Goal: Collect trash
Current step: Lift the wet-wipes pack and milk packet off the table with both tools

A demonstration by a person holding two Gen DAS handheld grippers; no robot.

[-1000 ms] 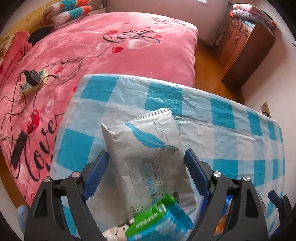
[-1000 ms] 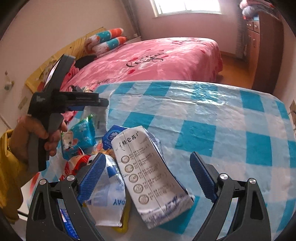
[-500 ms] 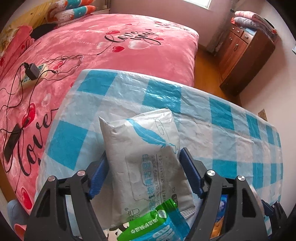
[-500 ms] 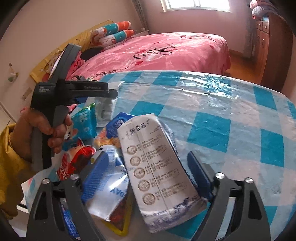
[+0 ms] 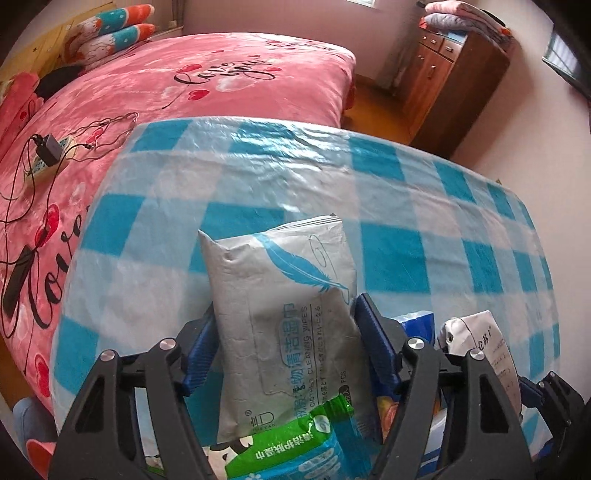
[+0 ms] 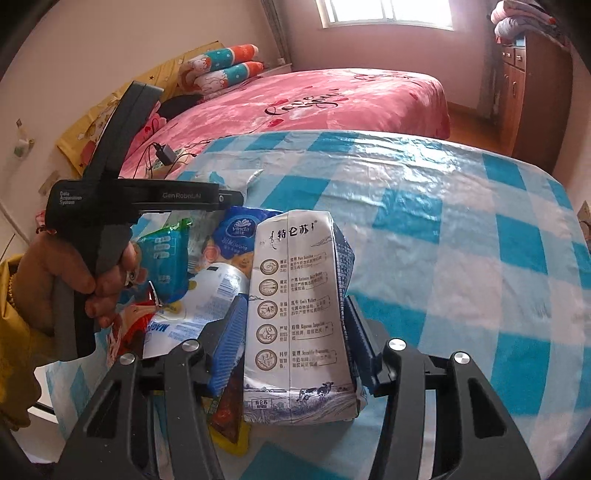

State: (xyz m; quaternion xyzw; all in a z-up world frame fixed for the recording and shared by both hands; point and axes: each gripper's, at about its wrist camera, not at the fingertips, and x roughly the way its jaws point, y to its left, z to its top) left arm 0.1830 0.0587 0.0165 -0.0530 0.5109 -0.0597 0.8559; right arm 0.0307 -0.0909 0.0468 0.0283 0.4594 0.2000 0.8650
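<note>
- The left gripper (image 5: 286,332) has its blue pads on either side of a grey pack of cleaning wipes (image 5: 284,321); its jaws are closing, and both pads look pressed against the pack's long edges.
- Nearest that camera, a green and blue snack packet (image 5: 291,446) overlaps the lower end of the wipes pack.
- The right gripper (image 6: 295,332) straddles a white milk carton (image 6: 299,317) (somewhat crumpled, lying on its side); its jaws are closing too, and the pads meet the carton's flanks.
- Just left of the carton lies a heap of wrappers: a white foil pouch (image 6: 207,295), a blue Vinda tissue pack (image 6: 240,230) and a red wrapper (image 6: 129,325), all touching or overlapping.
- At the left of the right wrist view, a hand (image 6: 74,280) in a yellow sleeve (image 6: 14,350) grips the handle of the left gripper's black body, which sits above the heap.
- All this trash rests at the near end of a table covered by a blue and white checked cloth (image 6: 461,236); the far part of the cloth is bare.
- Beyond the table stands a bed with a pink blanket (image 5: 221,92), bearing a power strip with a black charger (image 5: 48,155) and trailing cables.
- Farther back are striped pillows (image 6: 225,70) at the bedhead, a brown wooden cabinet (image 5: 454,85) with folded bedding on top, and a bright window (image 6: 384,13).
</note>
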